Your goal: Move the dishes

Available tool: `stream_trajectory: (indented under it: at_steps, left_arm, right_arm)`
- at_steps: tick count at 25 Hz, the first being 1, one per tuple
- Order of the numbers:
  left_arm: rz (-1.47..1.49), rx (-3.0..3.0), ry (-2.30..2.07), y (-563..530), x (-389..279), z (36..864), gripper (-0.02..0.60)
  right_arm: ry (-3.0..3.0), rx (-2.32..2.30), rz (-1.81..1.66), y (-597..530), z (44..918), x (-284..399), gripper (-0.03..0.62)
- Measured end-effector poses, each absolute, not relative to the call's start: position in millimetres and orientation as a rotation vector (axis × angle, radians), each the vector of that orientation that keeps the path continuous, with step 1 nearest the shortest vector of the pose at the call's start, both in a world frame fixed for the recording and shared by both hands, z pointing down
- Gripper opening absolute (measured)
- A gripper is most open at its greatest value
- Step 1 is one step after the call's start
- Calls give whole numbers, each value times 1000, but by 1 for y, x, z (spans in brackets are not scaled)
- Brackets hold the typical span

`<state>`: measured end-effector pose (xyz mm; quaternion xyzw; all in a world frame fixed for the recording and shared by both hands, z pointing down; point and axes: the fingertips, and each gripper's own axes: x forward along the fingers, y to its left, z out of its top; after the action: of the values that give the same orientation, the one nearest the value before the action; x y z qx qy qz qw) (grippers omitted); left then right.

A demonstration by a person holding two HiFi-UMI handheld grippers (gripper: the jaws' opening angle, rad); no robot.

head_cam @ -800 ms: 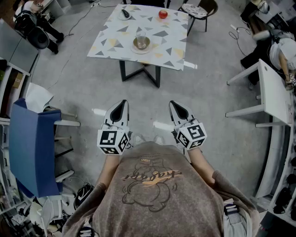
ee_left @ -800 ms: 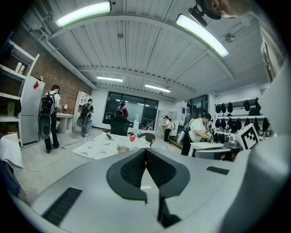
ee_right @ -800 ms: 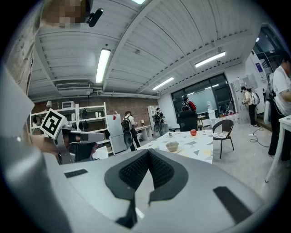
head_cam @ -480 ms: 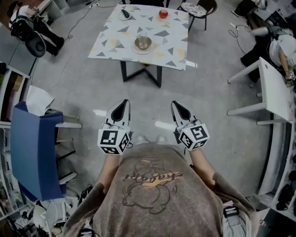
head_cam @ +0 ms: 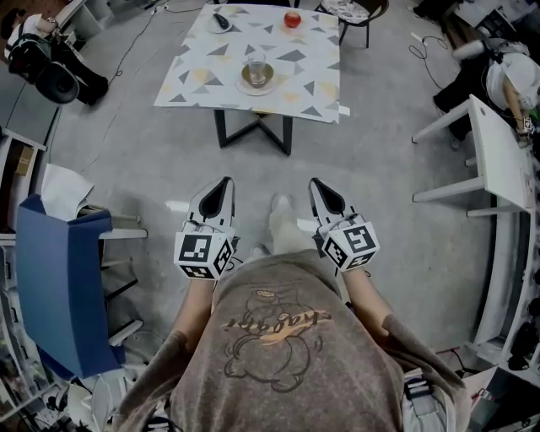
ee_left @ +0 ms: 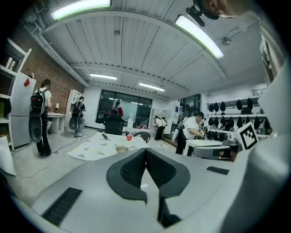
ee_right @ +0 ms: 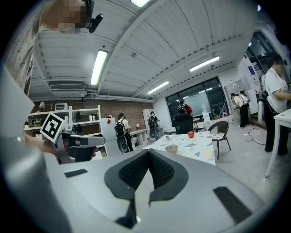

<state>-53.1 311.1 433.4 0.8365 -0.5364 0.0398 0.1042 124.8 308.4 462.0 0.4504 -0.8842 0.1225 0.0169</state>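
In the head view a foot (head_cam: 283, 207) has stepped forward between the left gripper (head_cam: 224, 187) and right gripper (head_cam: 317, 187); the dishes (head_cam: 257, 78) sit on the table (head_cam: 202, 76) (well apart from them). The left gripper view, then the right gripper view, show jaws pressed together, empty. Walking up comes first, I think, then opening.

The tablecloth (head_cam: 253, 51) is white with grey and yellow triangles; the dish (head_cam: 257, 80) is tan, the apple (head_cam: 292, 19) red. The chair (head_cam: 51, 278) is blue, the floor (head_cam: 152, 152) grey, the shirt (head_cam: 278, 346) brown.

No readable lettering; script on shirt (head_cam: 274, 325) illegible.
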Motion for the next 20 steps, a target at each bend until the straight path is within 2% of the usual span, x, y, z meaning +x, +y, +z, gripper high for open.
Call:
stream_trajectory:
  at_steps: [20]
  left_arm:
    - [110,2458,-1584,139,-56,442,18]
  right_arm:
    - [-2756,1367,381,128,473,117,-6]
